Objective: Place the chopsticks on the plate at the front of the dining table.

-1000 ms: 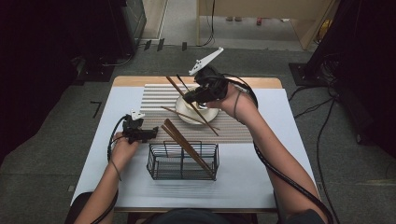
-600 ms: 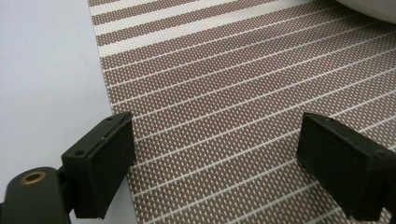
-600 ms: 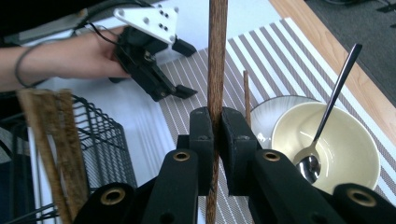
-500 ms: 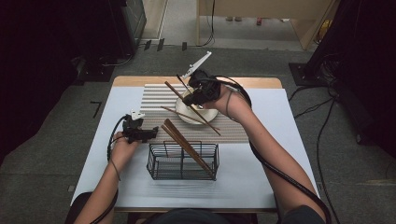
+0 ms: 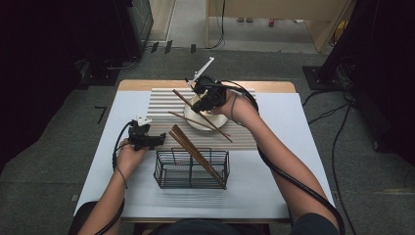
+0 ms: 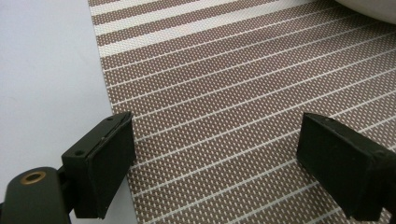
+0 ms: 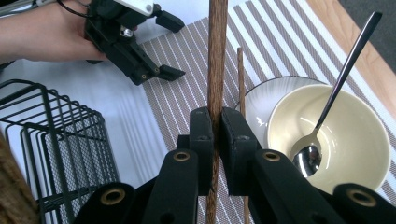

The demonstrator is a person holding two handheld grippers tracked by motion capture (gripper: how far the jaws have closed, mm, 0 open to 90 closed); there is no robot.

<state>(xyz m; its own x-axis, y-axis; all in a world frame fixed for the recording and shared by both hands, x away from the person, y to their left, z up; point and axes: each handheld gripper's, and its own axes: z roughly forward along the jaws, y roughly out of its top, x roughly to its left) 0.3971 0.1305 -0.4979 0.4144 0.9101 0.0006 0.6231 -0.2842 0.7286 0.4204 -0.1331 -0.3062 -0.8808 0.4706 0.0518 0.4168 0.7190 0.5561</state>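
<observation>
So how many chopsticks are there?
4 chopsticks. One is clamped in the right gripper, one lies across the plate, and two lean in the basket. More could be hidden behind those two.

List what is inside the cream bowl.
A metal spoon lies in the cream bowl, its scoop at the bottom and its handle leaning out over the rim. The rest of the visible inside looks bare; the right gripper covers the bowl's near edge.
</observation>
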